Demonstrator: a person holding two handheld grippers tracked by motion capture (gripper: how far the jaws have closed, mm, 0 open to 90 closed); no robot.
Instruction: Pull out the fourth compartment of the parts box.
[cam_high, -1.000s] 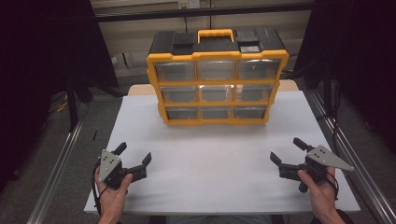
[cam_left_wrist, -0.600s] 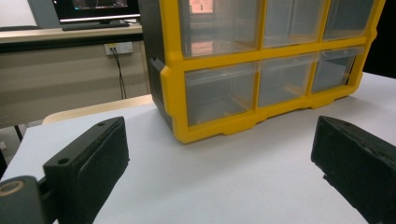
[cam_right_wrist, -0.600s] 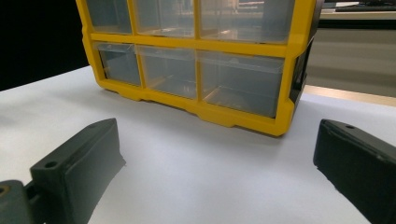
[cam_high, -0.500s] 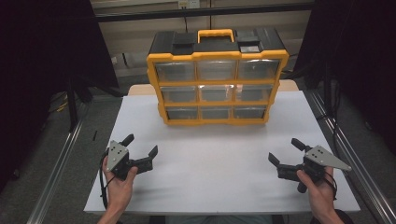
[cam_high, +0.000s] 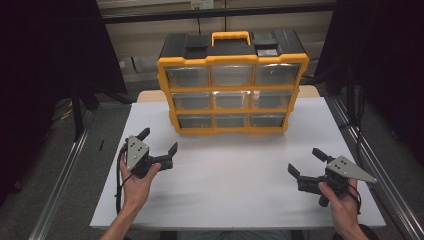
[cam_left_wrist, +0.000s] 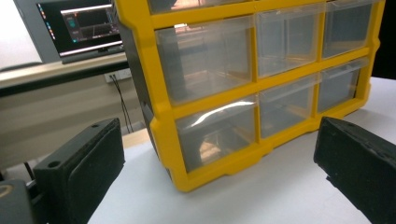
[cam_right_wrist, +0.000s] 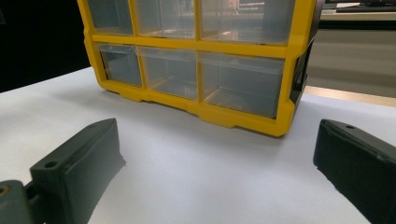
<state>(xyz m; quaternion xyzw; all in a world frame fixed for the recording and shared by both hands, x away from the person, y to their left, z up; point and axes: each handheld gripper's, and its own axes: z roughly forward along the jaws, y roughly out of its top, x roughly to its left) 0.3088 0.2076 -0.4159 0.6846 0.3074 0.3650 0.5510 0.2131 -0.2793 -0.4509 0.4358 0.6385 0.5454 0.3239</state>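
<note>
A yellow drawer cabinet was seen in the upper middle of the high view, set upright at the far side of the white worktop, with its nine clear drawers turned toward the person. This facing was probably chosen so that the drawer fronts could be reached straight from the near side. A black top with a yellow handle was seen above the drawers.

The left claw was held in the lower left of the high view, above the worktop and near the lower left corner of the cabinet, but apart from it. Its jaws were spread wide and nothing was held between them. In the left gripper view the bottom left drawer was seen between the two jaws, in the middle of the frame, so it was judged that this claw was being aimed at that part of the cabinet. Some small thing seemed to lie inside this drawer, but it could not be told what it was.

The right claw was held in the lower right of the high view, low over the worktop and well apart from the cabinet. Its jaws were also wide open and empty. In the right gripper view the bottom right drawer was seen in the upper middle of the frame, far beyond the jaws. It was judged that this claw was only kept ready, while the approach was left to the other one.
</note>
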